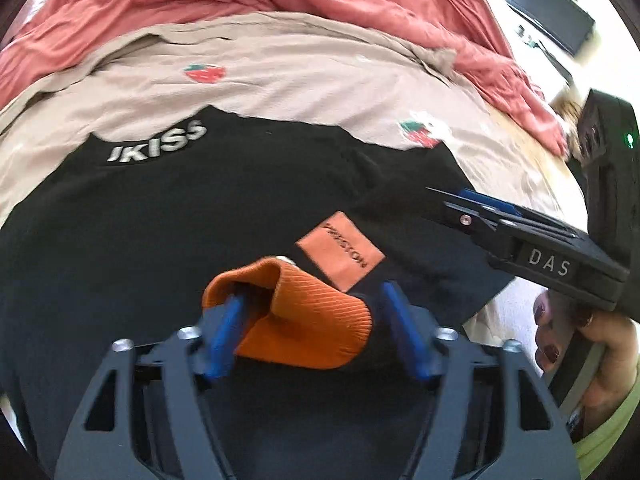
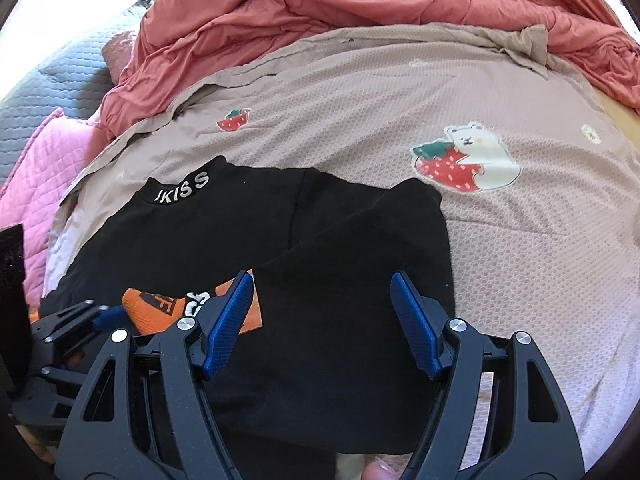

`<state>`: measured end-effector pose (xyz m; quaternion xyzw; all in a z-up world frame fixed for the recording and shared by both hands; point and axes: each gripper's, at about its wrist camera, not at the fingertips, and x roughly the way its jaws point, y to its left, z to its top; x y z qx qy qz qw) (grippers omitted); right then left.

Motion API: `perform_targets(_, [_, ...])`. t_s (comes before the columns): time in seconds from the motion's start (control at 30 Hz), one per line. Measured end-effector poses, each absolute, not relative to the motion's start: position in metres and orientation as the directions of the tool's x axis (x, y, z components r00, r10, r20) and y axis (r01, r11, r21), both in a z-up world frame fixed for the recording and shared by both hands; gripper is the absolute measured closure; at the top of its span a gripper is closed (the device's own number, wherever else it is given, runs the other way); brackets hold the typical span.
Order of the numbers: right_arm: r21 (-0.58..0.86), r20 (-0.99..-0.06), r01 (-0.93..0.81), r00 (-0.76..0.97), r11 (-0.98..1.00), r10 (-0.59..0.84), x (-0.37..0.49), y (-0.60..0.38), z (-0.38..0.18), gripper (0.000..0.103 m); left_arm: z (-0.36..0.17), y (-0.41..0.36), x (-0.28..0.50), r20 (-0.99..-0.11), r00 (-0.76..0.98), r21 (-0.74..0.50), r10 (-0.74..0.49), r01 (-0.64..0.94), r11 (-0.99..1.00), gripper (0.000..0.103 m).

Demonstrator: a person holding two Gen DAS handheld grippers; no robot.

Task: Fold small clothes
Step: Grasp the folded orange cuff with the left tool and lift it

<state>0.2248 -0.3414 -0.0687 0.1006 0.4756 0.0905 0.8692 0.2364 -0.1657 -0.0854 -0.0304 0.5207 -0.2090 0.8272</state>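
A small black top (image 2: 320, 240) with a white-lettered collar lies flat on a beige strawberry blanket (image 2: 520, 260). One sleeve is folded in over its body and ends in an orange ribbed cuff (image 1: 312, 316) beside an orange patch (image 1: 344, 256). My left gripper (image 1: 314, 328) is shut on that cuff, which is bunched up between the blue pads. In the right wrist view the cuff (image 2: 152, 308) and the left gripper (image 2: 104, 316) show at lower left. My right gripper (image 2: 324, 312) hangs open over the top's right half, pads apart from the cloth. It also shows at the right of the left wrist view as the right gripper (image 1: 452, 196).
A crumpled red cloth (image 2: 360, 8) lies along the far side of the blanket. Pink quilting (image 2: 32, 160) and grey quilting (image 2: 52, 80) sit at the left. A dark box (image 1: 548, 12) stands far right. A hand (image 1: 568, 340) with a yellow-green sleeve holds the right gripper.
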Motion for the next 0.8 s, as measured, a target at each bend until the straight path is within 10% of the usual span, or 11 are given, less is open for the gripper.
perform_targets(0.4, [0.285, -0.825, -0.051, 0.495, 0.957, 0.272, 0.227, -0.342, -0.079, 0.037, -0.089, -0.135, 0.194, -0.862, 0.201, -0.349, -0.466, 0.431, 0.832, 0.074])
perform_targets(0.57, [0.275, -0.827, -0.057, 0.495, 0.960, 0.267, 0.226, -0.339, -0.079, 0.034, -0.086, -0.130, 0.193, -0.858, 0.253, -0.326, -0.447, 0.405, 0.854, 0.044])
perform_targets(0.8, [0.295, -0.823, -0.044, 0.497, 0.955, 0.277, 0.226, -0.343, -0.078, 0.033, -0.077, -0.152, 0.206, -0.869, 0.315, -0.206, -0.381, 0.469, 0.859, 0.044])
